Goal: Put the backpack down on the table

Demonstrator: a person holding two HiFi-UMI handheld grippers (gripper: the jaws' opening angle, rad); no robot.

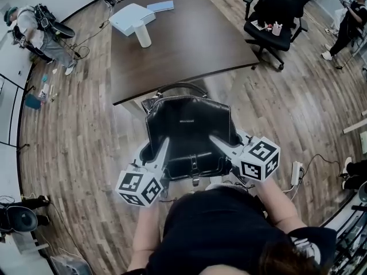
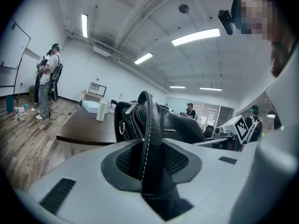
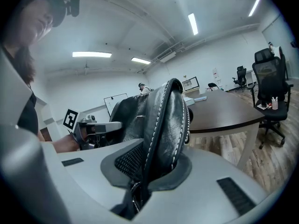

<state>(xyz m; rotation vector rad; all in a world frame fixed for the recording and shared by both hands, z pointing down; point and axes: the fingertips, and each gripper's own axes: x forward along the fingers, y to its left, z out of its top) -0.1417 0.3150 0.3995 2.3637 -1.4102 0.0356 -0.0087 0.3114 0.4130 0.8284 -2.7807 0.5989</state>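
Note:
A black leather backpack (image 1: 189, 133) hangs in the air between both grippers, just short of the near edge of the dark brown table (image 1: 189, 44). My left gripper (image 1: 161, 152) is shut on the backpack's left side (image 2: 149, 139), the leather pinched between its pads. My right gripper (image 1: 221, 143) is shut on the right side (image 3: 163, 129). The bag's top handle (image 1: 180, 87) points toward the table. In the left gripper view the table (image 2: 88, 125) lies ahead beyond the backpack.
On the table's far end lie a white box (image 1: 131, 17), a white cylinder (image 1: 142, 34) and a blue book (image 1: 161, 6). A black office chair (image 1: 275, 16) stands at the table's right. People stand at the far left (image 1: 34, 30) and far right (image 1: 350, 22).

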